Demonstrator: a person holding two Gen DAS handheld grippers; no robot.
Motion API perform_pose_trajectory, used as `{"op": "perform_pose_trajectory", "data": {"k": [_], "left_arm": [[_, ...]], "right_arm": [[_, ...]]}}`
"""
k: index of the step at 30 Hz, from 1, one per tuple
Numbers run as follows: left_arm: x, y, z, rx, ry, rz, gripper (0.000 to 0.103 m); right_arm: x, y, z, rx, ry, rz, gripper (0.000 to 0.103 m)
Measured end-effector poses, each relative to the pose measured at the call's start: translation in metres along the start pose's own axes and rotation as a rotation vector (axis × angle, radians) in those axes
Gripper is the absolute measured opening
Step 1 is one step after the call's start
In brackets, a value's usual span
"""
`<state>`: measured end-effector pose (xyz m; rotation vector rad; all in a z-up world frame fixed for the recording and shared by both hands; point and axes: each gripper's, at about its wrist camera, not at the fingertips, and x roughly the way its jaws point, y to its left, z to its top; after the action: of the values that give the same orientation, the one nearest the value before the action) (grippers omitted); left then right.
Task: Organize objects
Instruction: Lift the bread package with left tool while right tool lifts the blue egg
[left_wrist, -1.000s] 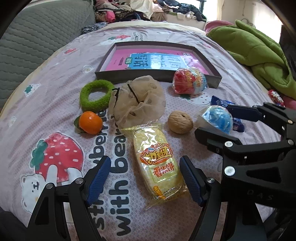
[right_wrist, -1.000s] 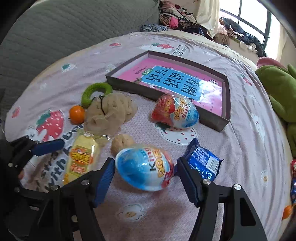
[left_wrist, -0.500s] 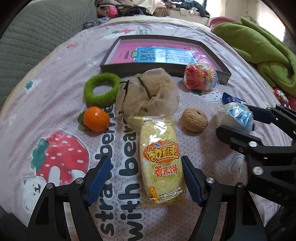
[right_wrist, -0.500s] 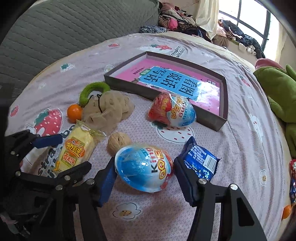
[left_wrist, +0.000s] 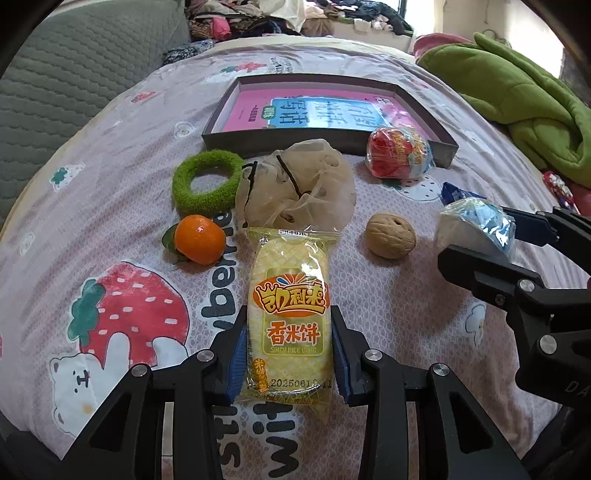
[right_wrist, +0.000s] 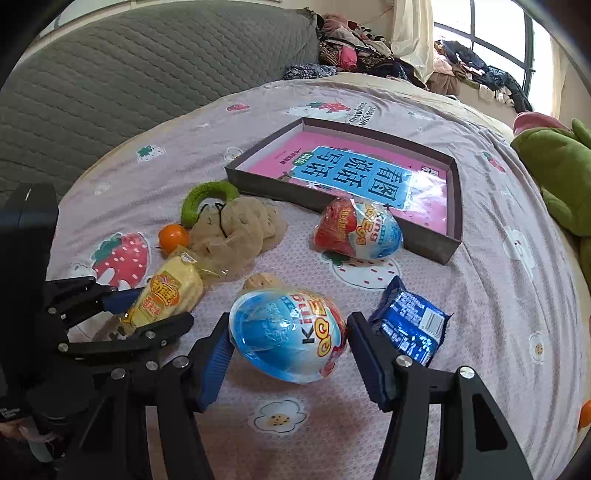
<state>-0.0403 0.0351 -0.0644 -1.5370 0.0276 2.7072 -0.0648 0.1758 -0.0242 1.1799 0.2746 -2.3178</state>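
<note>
Both grippers grip snacks on the bedsheet (left_wrist: 369, 295).

The left gripper (left_wrist: 289, 354) is clamped on the rice cake (left_wrist: 289, 314), whose near end hides under its fingers. The right gripper (right_wrist: 290, 345) seems closed on the blue egg (right_wrist: 286, 338), though contact on one side is unclear. The egg half hides the walnut (right_wrist: 260, 280); the box (right_wrist: 452, 206) sits beyond.
</note>
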Motion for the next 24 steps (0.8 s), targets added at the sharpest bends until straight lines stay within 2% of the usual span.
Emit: {"op": "perform_pose_trajectory", "data": {"k": [11,24], "left_arm": [[-0.020,-0.002,-0.002,0.042,-0.053,0.024,0.040],[-0.056,0.001,-0.004,0.063,-0.124,0.022,0.040]], "right_arm": [[-0.009,0.007,-0.007,0.024,-0.025,0.011,0.061],[-0.048,0.017,-0.009,0.075,-0.123,0.008,0.061]]}}
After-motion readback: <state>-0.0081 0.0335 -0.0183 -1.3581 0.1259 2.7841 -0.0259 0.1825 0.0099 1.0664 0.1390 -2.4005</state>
